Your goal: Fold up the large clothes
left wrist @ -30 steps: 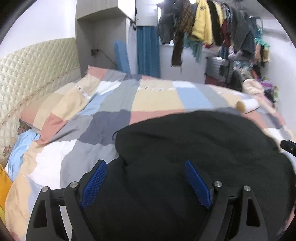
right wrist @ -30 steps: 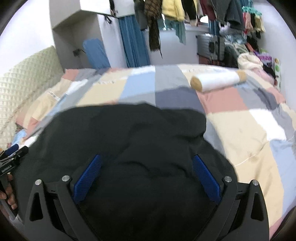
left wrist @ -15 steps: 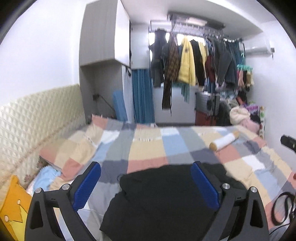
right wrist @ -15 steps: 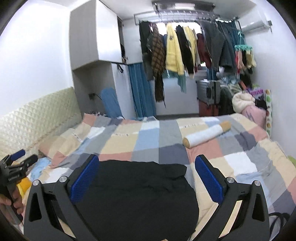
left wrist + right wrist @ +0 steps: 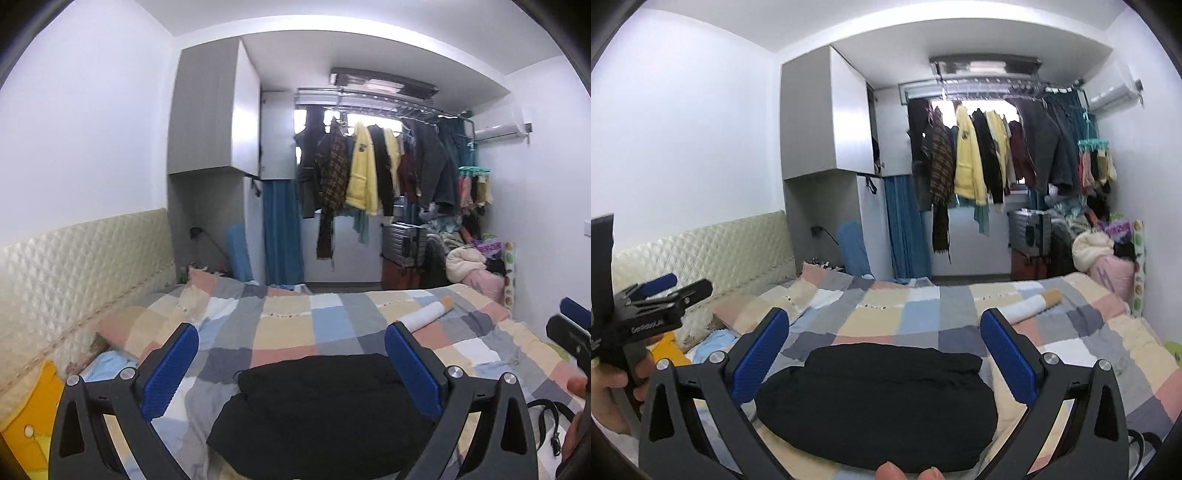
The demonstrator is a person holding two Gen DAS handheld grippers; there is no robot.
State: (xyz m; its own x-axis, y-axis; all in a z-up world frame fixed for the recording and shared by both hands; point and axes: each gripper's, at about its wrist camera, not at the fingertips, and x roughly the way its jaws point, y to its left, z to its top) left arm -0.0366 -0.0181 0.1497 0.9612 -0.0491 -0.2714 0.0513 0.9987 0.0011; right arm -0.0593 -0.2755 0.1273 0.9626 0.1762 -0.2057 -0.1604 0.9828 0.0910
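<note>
The black garment [image 5: 325, 410] lies folded in a compact bundle on the patchwork bedspread [image 5: 288, 328], at the near edge of the bed. The left gripper [image 5: 291, 363] stands above it with jaws spread wide, having just been opening; nothing is between its blue pads [image 5: 168, 373]. The right gripper [image 5: 884, 349] is likewise spread wide and holds nothing; the garment [image 5: 882, 398] is seen below and beyond the gap.

Left wrist view only: a black strap or cord [image 5: 546, 424] on the bedspread at lower right, identity uncertain at the blurred edge.

Right wrist view only: the left gripper [image 5: 668, 290] seen from the side with the hand [image 5: 609, 387] gripping it, and fingertips [image 5: 892, 470] at the bottom edge.

Both views: a white roll [image 5: 430, 315] lying on the bedspread well beyond the garment, and a rail of hanging clothes [image 5: 990, 155].
</note>
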